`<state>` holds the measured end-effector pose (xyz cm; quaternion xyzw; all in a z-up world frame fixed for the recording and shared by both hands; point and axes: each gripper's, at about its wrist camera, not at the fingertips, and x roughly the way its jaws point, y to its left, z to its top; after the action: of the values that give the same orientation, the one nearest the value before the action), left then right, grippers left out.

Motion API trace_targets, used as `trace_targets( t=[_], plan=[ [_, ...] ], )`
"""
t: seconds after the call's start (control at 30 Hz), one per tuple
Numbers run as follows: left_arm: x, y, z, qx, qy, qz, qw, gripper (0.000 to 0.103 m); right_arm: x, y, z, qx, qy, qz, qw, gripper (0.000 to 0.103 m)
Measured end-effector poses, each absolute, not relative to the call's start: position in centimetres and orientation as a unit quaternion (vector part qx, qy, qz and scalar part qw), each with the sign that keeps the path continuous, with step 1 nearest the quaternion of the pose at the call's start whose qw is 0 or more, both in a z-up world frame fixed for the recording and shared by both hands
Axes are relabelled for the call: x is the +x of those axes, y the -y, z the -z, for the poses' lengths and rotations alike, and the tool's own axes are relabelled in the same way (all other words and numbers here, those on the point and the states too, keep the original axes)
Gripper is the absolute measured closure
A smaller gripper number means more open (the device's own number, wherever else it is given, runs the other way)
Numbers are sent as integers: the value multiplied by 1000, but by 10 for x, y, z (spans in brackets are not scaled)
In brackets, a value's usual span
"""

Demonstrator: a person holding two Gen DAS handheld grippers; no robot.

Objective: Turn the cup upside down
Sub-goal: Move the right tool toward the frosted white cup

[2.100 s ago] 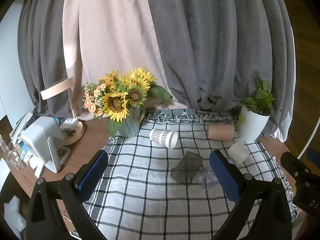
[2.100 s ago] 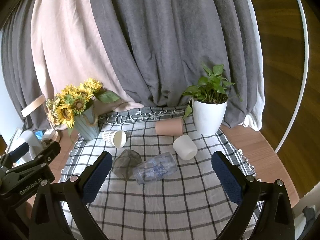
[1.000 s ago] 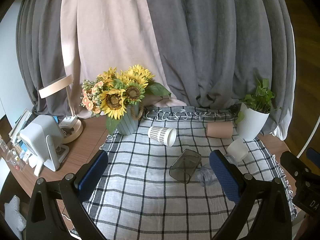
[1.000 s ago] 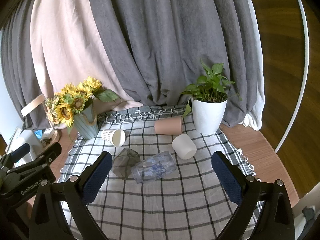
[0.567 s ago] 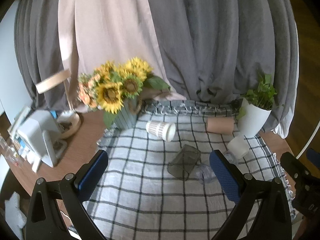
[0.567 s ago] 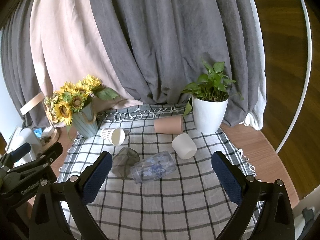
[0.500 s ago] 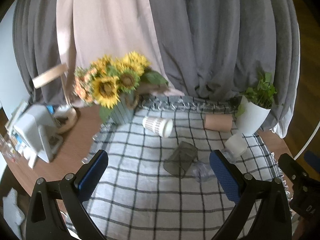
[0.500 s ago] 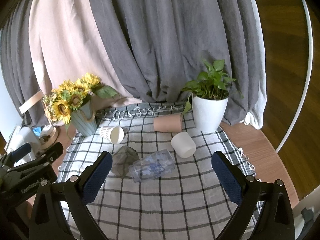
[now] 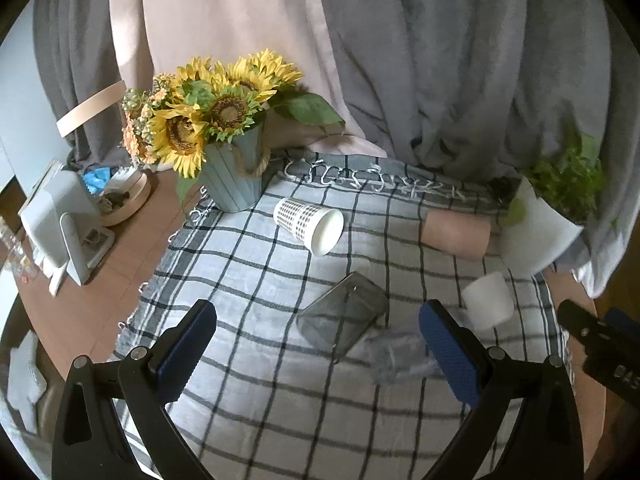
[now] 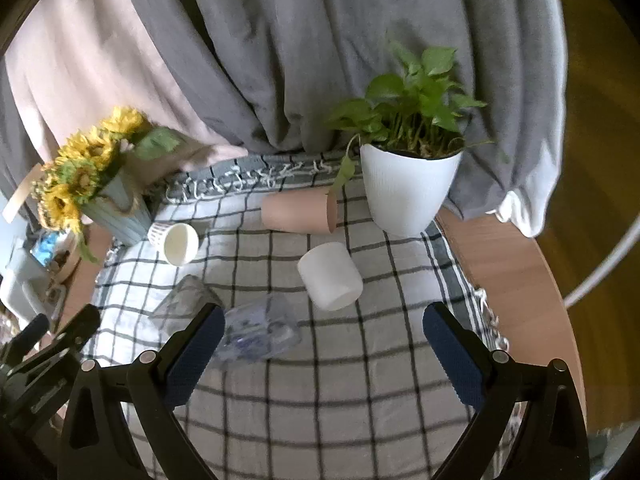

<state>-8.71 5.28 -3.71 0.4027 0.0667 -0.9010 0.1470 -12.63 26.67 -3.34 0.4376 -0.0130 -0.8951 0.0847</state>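
Bare checked cloth lies in front of both claws, giving open passage. Farther in, a clear cup, a smoky cup and a white cup lie close together; a potted plant and sunflower vase flank the back.

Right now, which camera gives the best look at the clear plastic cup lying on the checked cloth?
The right wrist view: the clear plastic cup lies on its side near centre, most of its body visible beside that claw's left finger. In the left wrist view the cup is blurred and partly hidden behind a blue fingertip pad.
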Motion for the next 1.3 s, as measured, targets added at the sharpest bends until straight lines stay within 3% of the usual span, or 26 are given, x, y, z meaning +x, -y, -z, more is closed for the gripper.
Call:
trace_targets(
  t=[0.4,0.9,1.2,1.3],
  plan=[
    [-137,-67,62,435,-102,867,220,0,-233,-263,102,553,-33,820,145,7],
    [-148,-71,85,456,-100,842,270,0,-271,-247,159,602,-48,777,180,13],
    [-152,-75,89,464,-92,841,263,0,-285,-245,183,623,-27,761,180,32],
    [-153,-78,89,462,-81,843,262,0,-284,-247,185,621,-20,762,181,32]
  ],
)
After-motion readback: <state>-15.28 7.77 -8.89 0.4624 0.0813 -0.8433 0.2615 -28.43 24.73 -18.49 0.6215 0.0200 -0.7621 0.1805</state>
